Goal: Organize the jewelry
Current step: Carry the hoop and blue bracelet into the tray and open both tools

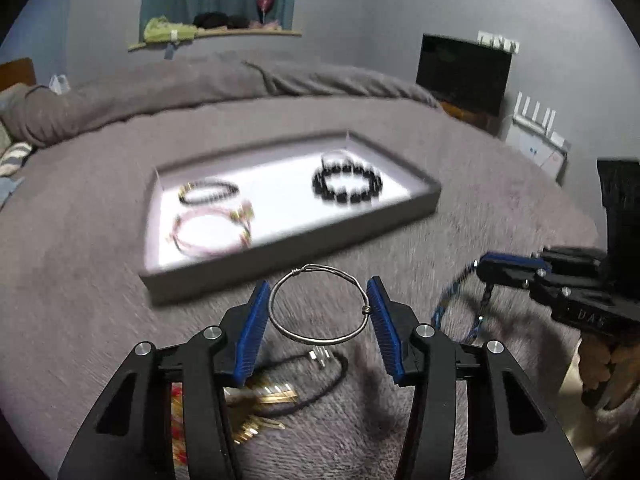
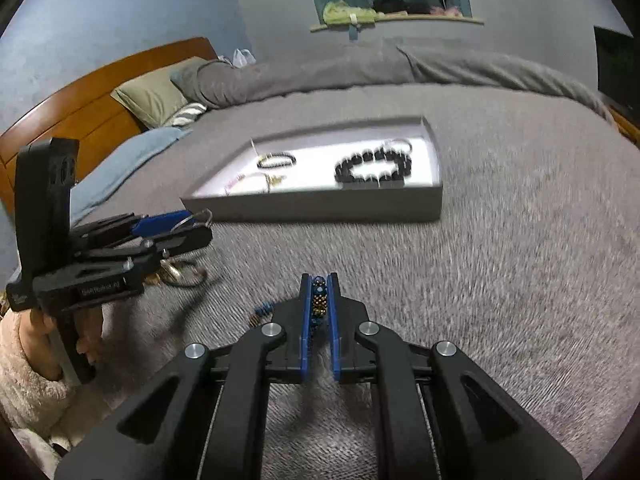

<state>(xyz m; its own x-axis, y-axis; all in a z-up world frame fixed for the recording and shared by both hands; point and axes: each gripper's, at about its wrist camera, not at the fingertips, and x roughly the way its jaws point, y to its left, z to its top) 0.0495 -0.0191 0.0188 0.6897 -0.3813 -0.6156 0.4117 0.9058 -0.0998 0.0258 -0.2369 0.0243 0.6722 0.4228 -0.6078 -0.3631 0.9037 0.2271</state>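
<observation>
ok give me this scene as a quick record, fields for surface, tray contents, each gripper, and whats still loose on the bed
surface: grey bedspread
tray: grey tray, white inside
tray contents: black bead bracelet, thin black bracelet, pink bracelet
left gripper: pads pressing a silver wire bangle, lifted off the bed
right gripper: shut on a blue and gold beaded bracelet
still loose: black cord, gold pieces

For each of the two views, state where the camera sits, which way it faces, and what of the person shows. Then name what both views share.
Left wrist: on the left gripper, facing the tray; its pads clamp a silver wire bangle; right gripper at right.
Right wrist: on the right gripper, shut on a beaded bracelet; left gripper, hand at left.
Shared: tray, black bead bracelet.
</observation>
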